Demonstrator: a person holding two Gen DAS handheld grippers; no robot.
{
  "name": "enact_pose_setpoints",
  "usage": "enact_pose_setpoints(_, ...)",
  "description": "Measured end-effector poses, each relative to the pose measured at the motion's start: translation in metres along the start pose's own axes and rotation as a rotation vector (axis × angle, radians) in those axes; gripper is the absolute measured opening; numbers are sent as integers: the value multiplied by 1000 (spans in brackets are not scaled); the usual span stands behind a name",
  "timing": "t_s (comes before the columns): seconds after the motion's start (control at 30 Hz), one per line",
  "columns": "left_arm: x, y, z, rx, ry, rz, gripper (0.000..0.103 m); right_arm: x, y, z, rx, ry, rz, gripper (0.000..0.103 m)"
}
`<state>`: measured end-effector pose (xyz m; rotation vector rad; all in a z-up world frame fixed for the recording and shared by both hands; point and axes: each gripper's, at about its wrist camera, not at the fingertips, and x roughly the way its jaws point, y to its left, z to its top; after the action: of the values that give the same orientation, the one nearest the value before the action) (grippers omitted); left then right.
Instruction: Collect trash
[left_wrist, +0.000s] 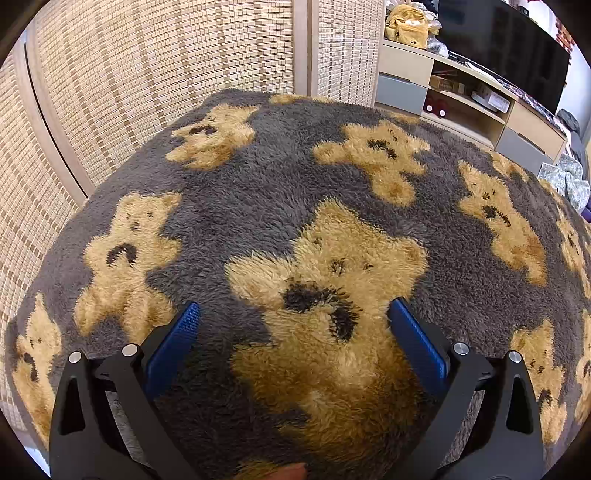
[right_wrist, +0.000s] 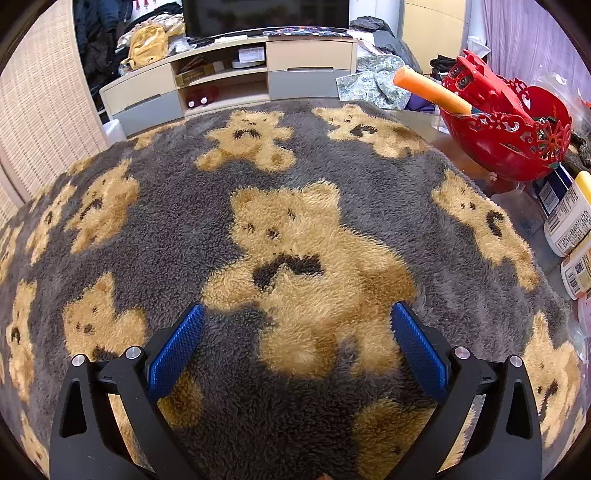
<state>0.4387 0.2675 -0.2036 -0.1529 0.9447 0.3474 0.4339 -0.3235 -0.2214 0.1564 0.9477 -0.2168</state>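
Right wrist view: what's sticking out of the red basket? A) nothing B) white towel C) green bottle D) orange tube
D: an orange tube pokes up and to the left out of the red cut-out basket, which sits just past the right edge of the bear-pattern rug.

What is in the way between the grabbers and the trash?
No trash shows in either view, so nothing can be said to block it. Both the left gripper and the right gripper are open over the bare teddy-bear rug, with only rug ahead.
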Motion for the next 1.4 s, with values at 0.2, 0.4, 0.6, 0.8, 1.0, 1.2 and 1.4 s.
enact_pose_setpoints(0.2, 3, -1, 2, -2, 2, -3, 96, 0, -1, 0, 0, 0, -1, 101)
enact_pose_setpoints(0.4, 4, -3, 3, -3, 2, -7, 96, 0, 0, 0, 1, 0, 0, 101)
enact_pose_setpoints(0.6, 4, -1, 3, -4, 2, -6, 96, 0, 0, 0, 1, 0, 0, 101)
enact_pose_setpoints(0.8, 4, 0, 3, -4, 2, -7, 96, 0, 0, 0, 0, 0, -1, 101)
enact_pose_setpoints(1.0, 4, 0, 3, -4, 2, -8, 96, 0, 0, 0, 0, 0, -1, 101)
enact_pose_setpoints(1.2, 4, -1, 3, -2, 2, -5, 96, 0, 0, 0, 0, 0, 0, 101)
enact_pose_setpoints(1.4, 4, -1, 3, -2, 2, -5, 96, 0, 0, 0, 0, 0, 0, 101)
